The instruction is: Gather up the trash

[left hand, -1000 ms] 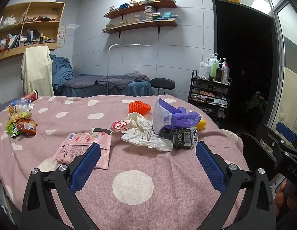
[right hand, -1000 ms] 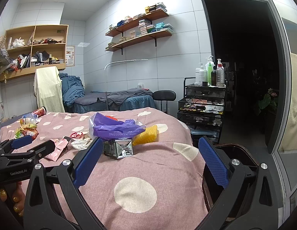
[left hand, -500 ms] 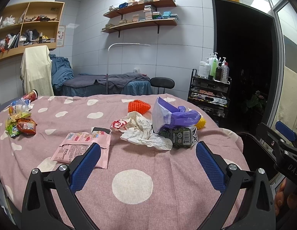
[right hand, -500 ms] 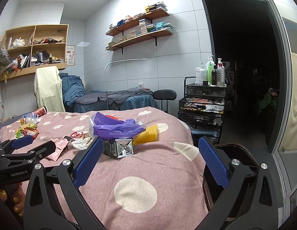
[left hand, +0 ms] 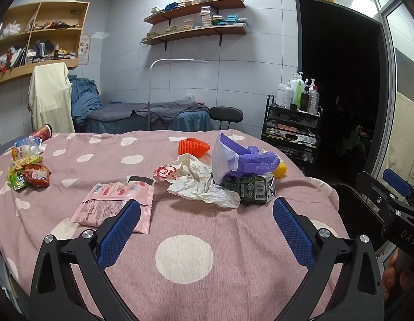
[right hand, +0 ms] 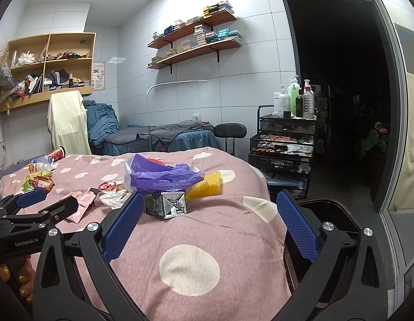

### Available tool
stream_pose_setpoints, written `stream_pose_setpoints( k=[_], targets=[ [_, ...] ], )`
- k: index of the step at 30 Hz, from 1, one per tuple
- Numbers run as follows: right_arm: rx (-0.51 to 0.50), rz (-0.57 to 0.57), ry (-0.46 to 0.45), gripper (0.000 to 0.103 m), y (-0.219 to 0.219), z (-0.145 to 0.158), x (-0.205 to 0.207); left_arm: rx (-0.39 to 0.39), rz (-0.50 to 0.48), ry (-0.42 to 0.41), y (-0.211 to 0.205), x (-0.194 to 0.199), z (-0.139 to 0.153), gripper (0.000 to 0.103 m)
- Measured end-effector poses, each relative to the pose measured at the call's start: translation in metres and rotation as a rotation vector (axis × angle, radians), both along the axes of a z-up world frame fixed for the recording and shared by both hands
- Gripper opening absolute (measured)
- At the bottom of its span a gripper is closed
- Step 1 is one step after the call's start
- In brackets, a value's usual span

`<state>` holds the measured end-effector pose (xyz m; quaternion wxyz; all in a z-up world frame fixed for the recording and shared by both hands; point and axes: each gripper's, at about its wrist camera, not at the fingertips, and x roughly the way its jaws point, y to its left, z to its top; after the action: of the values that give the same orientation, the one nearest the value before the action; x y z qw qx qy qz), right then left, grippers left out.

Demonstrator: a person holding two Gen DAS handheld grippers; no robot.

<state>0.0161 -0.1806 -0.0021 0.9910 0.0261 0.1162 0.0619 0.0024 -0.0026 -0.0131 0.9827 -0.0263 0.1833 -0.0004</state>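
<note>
Trash lies on a pink dotted bed cover (left hand: 185, 256): a pink snack packet (left hand: 113, 203), crumpled white paper (left hand: 198, 182), a purple plastic bag (left hand: 241, 157), a dark green carton (left hand: 249, 187), an orange mesh piece (left hand: 192, 145) and a yellow mesh piece (right hand: 204, 184). My left gripper (left hand: 207, 227) is open and empty, a short way in front of the packet and paper. My right gripper (right hand: 211, 224) is open and empty, in front of the carton (right hand: 166, 204) and bag (right hand: 158, 176).
More wrappers (left hand: 30, 175), a bottle (left hand: 25, 148) and a red can (left hand: 43, 132) lie at the cover's far left. A dark bin (right hand: 327, 214) stands at the bed's right edge. A black trolley with bottles (right hand: 284, 144), a stool (right hand: 229, 131) and a massage bed (left hand: 142, 117) stand behind.
Both grippers have stayed almost still and open. Nothing on the cover has moved.
</note>
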Motion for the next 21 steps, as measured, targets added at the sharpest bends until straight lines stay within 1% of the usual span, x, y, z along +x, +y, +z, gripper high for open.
stream_pose_setpoints(
  k=[12,14,18,21],
  targets=[
    [-0.019,0.005,0.017,0.098,0.0,0.001,0.003,0.006,-0.003,0.016,0.001,0.001,-0.006,0.098],
    [-0.035,0.009,0.031,0.098,0.001,0.001,0.007,0.014,-0.004,0.035,0.003,0.003,-0.008,0.098],
    [-0.085,0.024,0.088,0.098,0.007,0.0,0.018,0.039,-0.003,0.092,0.008,0.012,-0.013,0.098],
    [-0.118,0.056,0.128,0.098,0.015,0.0,0.03,0.056,-0.011,0.131,0.012,0.018,-0.016,0.098]
  ],
)
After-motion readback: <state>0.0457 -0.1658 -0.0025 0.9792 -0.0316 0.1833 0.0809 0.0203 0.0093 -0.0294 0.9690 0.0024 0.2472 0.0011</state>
